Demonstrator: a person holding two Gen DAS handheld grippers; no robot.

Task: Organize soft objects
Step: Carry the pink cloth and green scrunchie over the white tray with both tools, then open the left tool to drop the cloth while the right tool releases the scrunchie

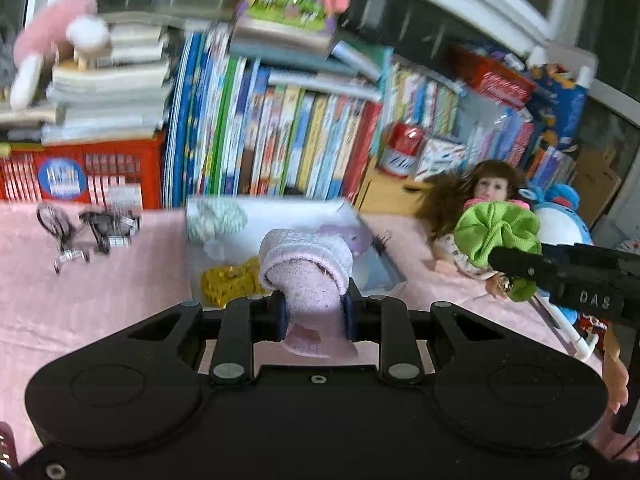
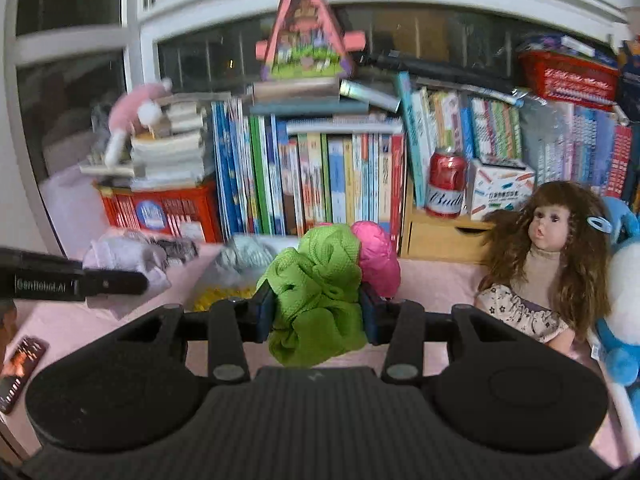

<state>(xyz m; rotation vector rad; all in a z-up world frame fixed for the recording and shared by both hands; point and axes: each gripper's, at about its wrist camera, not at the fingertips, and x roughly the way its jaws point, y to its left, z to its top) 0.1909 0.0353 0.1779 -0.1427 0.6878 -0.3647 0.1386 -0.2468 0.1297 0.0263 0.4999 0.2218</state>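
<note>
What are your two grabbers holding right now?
Left gripper shut on lilac sock. Right gripper shut on green scrunchie. Nothing blocking.

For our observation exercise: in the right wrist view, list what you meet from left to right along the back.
Pink plush toy → red crate → upright books → red can → doll

Motion blur smears the pink plush toy (image 1: 52, 36) at upper left, the green ruffled fabric scrunchie (image 1: 496, 236) hides the brown-haired doll's (image 1: 490, 188) body, and the blue-and-white plush toy (image 2: 624, 280) is cut off by the right edge.
</note>
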